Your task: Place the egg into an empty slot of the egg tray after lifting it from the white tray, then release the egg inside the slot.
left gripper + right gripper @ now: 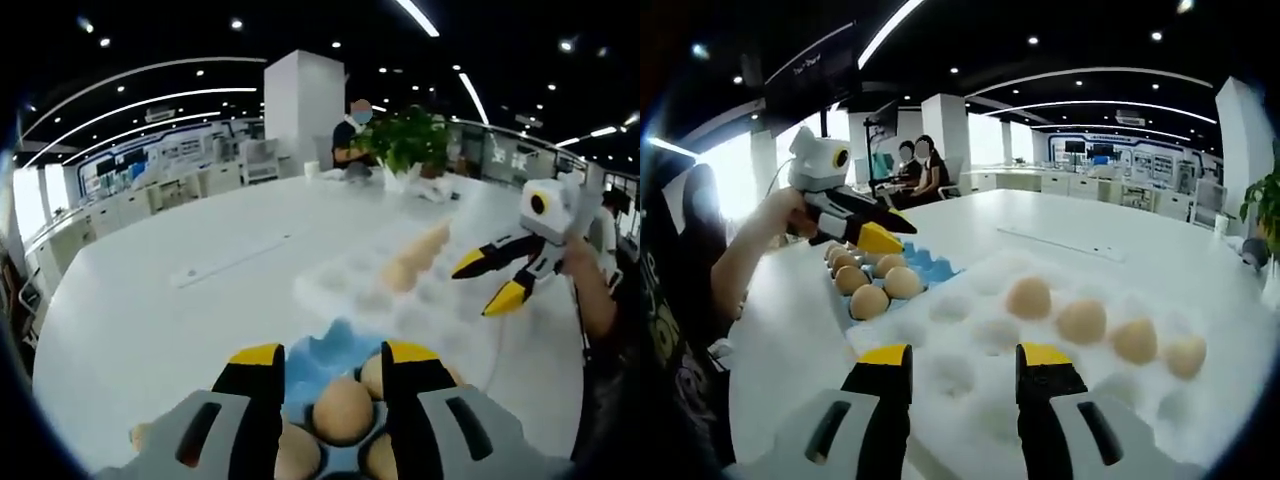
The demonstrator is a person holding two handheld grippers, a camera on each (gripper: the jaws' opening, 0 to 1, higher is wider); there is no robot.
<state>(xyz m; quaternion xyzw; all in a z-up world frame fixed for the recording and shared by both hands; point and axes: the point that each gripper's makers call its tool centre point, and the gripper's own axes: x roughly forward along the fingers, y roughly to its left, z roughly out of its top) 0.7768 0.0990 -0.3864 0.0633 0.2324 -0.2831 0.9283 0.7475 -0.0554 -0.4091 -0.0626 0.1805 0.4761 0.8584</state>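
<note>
Blue moulded plastic: egg tray [930, 268], lying just left of the white tray [970, 340] on a white table [150, 300]. Its near slots hold brown eggs; bare blue slots show at its far end.

Left gripper [334, 355]: hovers over the egg tray, left of the white tray. Jaws are spread either side of a seated egg [342, 408], with no pinch on it as far as I can see.

White foam: the white tray, most hollows empty.

Right gripper [964, 358]: low over the near edge of the white tray, jaws apart, nothing between them.

Row of four eggs [1081, 320]: sits in the white tray's far hollows, towards its right side, well clear of both grippers.

Progress, by my reading: no egg is lifted at this moment. Reaching into the white tray, closing on one of the four, carrying it left to a bare blue slot and letting go there all remain.
</note>
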